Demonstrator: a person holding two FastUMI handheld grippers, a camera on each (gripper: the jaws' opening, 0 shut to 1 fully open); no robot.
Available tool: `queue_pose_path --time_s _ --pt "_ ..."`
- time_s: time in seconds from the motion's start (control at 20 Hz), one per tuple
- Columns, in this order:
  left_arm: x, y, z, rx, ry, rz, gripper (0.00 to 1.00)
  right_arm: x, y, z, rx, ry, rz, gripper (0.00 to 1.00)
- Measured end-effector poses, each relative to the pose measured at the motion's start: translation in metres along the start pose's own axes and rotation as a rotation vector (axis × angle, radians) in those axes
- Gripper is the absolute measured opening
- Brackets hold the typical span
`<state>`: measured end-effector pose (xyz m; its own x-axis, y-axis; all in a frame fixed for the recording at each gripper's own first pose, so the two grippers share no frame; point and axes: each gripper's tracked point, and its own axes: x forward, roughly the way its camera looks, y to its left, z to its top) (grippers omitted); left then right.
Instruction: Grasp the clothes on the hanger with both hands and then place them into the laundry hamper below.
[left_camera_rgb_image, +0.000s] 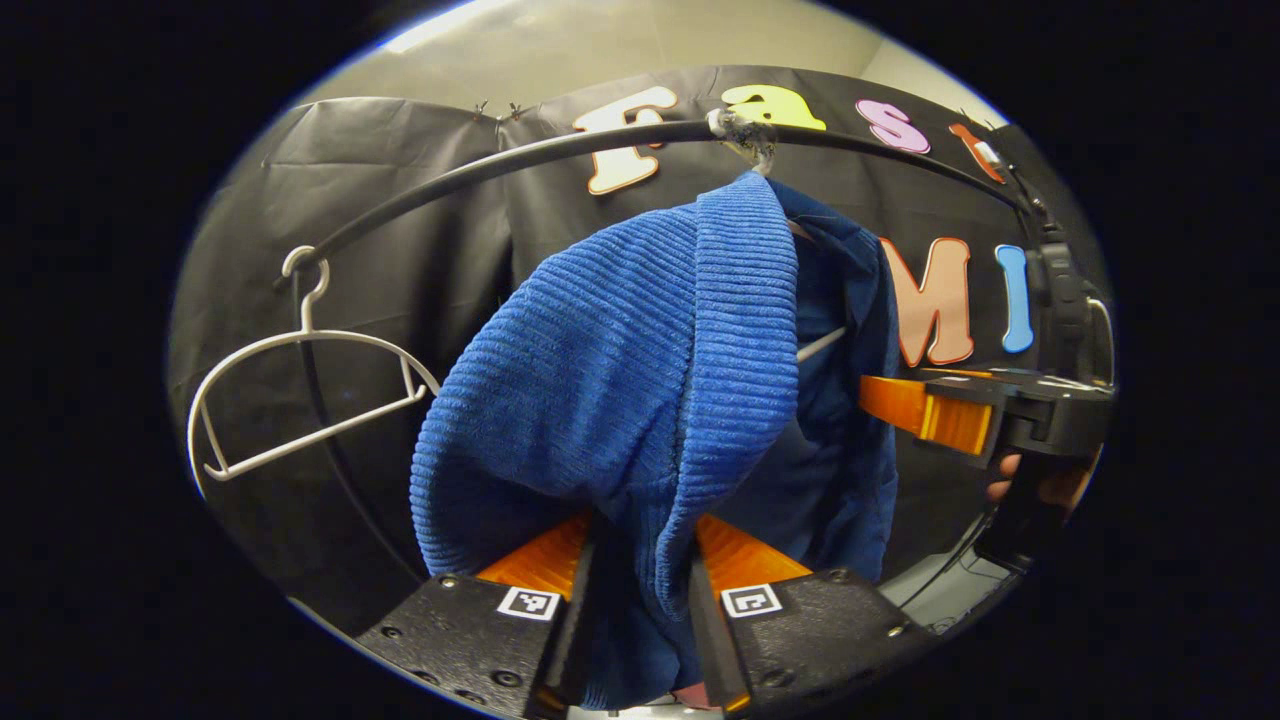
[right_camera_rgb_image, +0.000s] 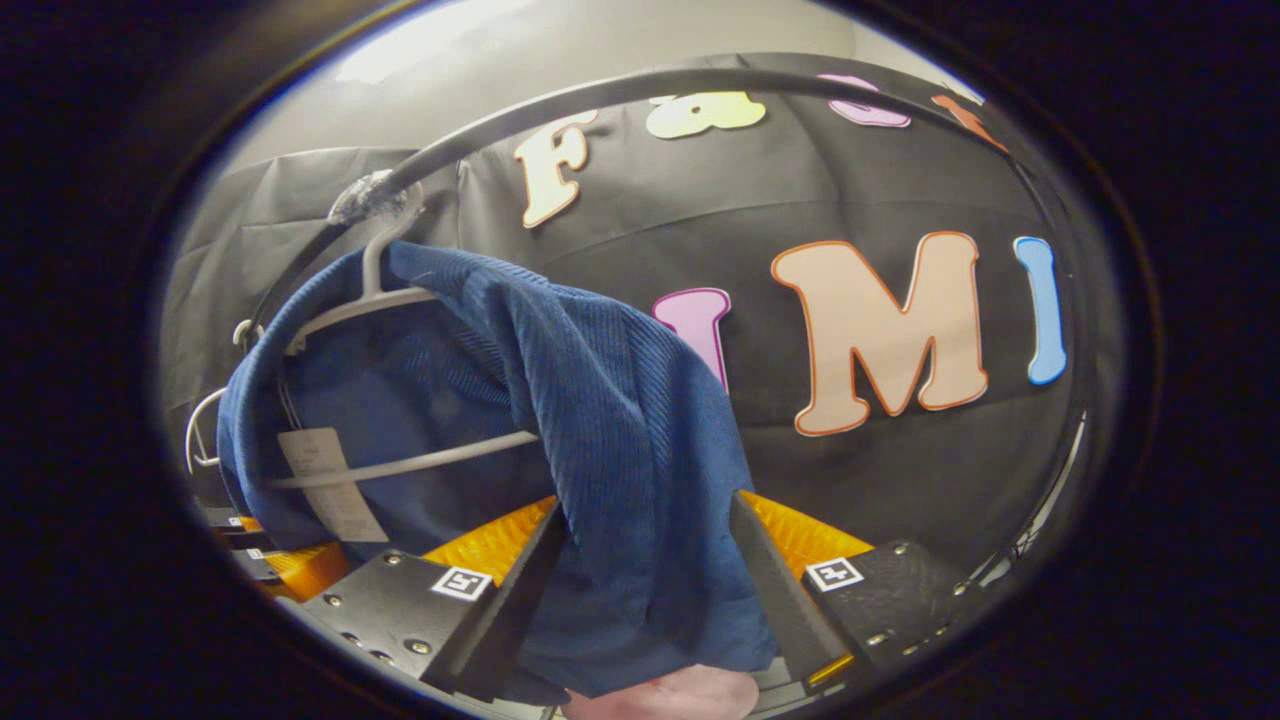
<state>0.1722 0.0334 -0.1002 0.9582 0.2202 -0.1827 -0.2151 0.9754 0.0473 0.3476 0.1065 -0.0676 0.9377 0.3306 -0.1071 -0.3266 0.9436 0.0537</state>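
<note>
A blue ribbed garment (left_camera_rgb_image: 620, 380) hangs on a white hanger (right_camera_rgb_image: 400, 300) from a black rail (left_camera_rgb_image: 520, 155). In the left gripper view my left gripper (left_camera_rgb_image: 643, 530) is shut on a pinched fold of its lower part. In the right gripper view the garment (right_camera_rgb_image: 620, 440) drapes down between the fingers of my right gripper (right_camera_rgb_image: 648, 505). Both fingers press against the cloth. The right gripper (left_camera_rgb_image: 870, 395) also shows at the garment's far side in the left gripper view, held by a hand (left_camera_rgb_image: 1040, 485). A paper tag (right_camera_rgb_image: 320, 480) hangs inside the garment.
An empty white hanger (left_camera_rgb_image: 300, 340) hangs farther left on the same rail. The rail (right_camera_rgb_image: 560, 100) arches overhead, with the black cloth wall close behind it. The rack's upright post (left_camera_rgb_image: 1060, 290) stands at the right.
</note>
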Motion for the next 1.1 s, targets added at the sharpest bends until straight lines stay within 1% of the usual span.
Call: queue_pose_path --time_s 0.05,0.1,0.15,0.2,0.25,0.3,0.35,0.4,0.45,0.55,0.6,0.65,0.7,0.75,0.8,0.9,0.95,1.0,1.1 --pt "-0.001 -0.003 -0.002 -0.016 0.018 -0.026 0.35 0.008 -0.004 0.002 0.015 -0.007 -0.010 0.93" --pt "-0.002 -0.005 -0.002 -0.038 0.027 -0.051 0.27 0.014 -0.009 0.008 0.034 -0.017 -0.019 0.99" --pt "-0.003 -0.002 0.001 -0.058 0.035 -0.063 0.22 0.023 -0.012 0.014 0.051 -0.031 -0.021 0.98" --pt "-0.004 0.003 0.003 -0.068 0.038 -0.057 0.15 0.029 -0.012 0.017 0.057 -0.034 -0.016 0.98" --pt "-0.006 0.007 0.003 -0.064 0.045 -0.047 0.08 0.036 -0.012 0.019 0.054 -0.038 -0.009 0.96" --pt "-0.009 0.010 0.005 -0.056 0.037 -0.045 0.05 0.042 -0.009 0.019 0.044 -0.037 0.003 0.96" --pt "-0.012 0.008 0.005 -0.047 0.041 -0.054 0.04 0.048 -0.007 0.020 0.043 -0.036 0.020 0.95" --pt "-0.018 0.003 0.005 -0.044 0.041 -0.078 0.03 0.050 -0.004 0.019 0.049 -0.038 0.019 0.88" --pt "-0.027 -0.004 0.010 -0.037 0.020 -0.118 0.02 0.052 -0.003 0.021 0.056 -0.042 0.010 0.68" --pt "-0.046 -0.019 0.028 0.002 -0.042 -0.199 0.02 0.046 -0.010 0.023 0.068 -0.054 -0.039 0.28" --pt "-0.059 -0.019 0.041 0.009 -0.080 -0.239 0.00 0.044 -0.011 0.024 0.073 -0.060 -0.046 0.07" --pt "-0.066 -0.020 0.049 -0.004 -0.094 -0.270 0.03 0.043 -0.012 0.027 0.065 -0.066 -0.053 0.05" --pt "-0.072 -0.018 0.058 -0.024 -0.103 -0.293 0.01 0.042 -0.014 0.032 0.045 -0.077 -0.071 0.05" --pt "-0.073 -0.015 0.066 -0.044 -0.099 -0.303 0.03 0.037 -0.017 0.042 0.022 -0.102 -0.095 0.06" --pt "-0.074 -0.011 0.073 -0.066 -0.090 -0.309 0.03 0.032 -0.017 0.052 0.013 -0.127 -0.104 0.06" --pt "-0.085 -0.007 0.085 -0.107 -0.072 -0.327 0.00 0.024 -0.019 0.065 0.026 -0.165 -0.130 0.05" --pt "-0.091 -0.007 0.093 -0.108 -0.072 -0.342 0.01 0.020 -0.022 0.071 0.035 -0.182 -0.144 0.05" --pt "-0.096 -0.009 0.100 -0.098 -0.085 -0.355 0.00 0.018 -0.025 0.075 0.022 -0.188 -0.152 0.05" --pt "-0.108 -0.010 0.113 -0.046 -0.115 -0.386 0.01 0.017 -0.031 0.080 0.016 -0.191 -0.165 0.05"
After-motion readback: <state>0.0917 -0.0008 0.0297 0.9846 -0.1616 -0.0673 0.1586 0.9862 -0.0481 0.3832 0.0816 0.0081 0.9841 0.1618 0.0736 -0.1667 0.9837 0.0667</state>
